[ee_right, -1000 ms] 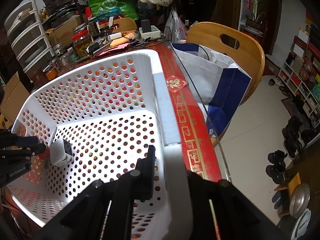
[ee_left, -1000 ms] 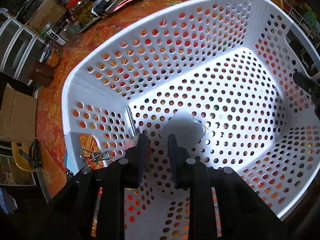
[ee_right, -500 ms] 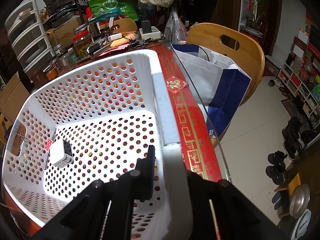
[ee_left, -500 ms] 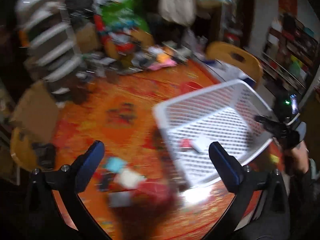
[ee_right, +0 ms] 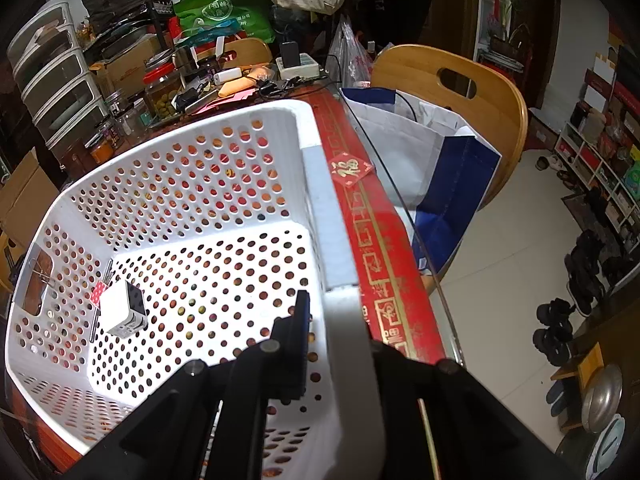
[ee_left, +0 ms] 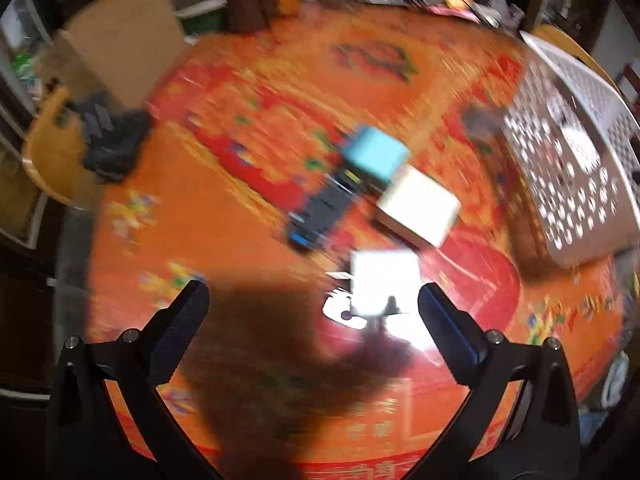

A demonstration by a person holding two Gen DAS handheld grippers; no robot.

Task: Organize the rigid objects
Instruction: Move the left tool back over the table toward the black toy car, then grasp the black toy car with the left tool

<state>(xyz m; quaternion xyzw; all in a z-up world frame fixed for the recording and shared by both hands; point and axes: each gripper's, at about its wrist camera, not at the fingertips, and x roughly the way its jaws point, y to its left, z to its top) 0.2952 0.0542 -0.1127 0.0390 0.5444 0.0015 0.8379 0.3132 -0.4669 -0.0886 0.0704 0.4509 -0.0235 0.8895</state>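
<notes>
The left wrist view is motion-blurred. My left gripper (ee_left: 314, 308) is open and empty above the orange tablecloth. Ahead of it lie a teal box (ee_left: 376, 154), a white box (ee_left: 418, 210), a dark flat object (ee_left: 324, 214) and a white card (ee_left: 384, 276). The white perforated basket (ee_left: 580, 128) is at the right. My right gripper (ee_right: 336, 320) is shut on the basket rim (ee_right: 324, 216). Inside the basket lie a white cube charger (ee_right: 122, 308), a small red piece (ee_right: 99, 292) and a thin metal rod (ee_right: 96, 316).
A wooden chair (ee_right: 452, 84) with a white and blue bag (ee_right: 436, 160) stands beyond the table's glass edge. Jars, cables and drawers (ee_right: 52, 76) crowd the far table end. A cardboard box (ee_left: 120, 48) and a chair with dark cloth (ee_left: 108, 136) are at the left.
My left gripper opened, left the small red piece in the basket beside the white cube, pulled out and swung left over the objects on the tablecloth. My right gripper has not moved.
</notes>
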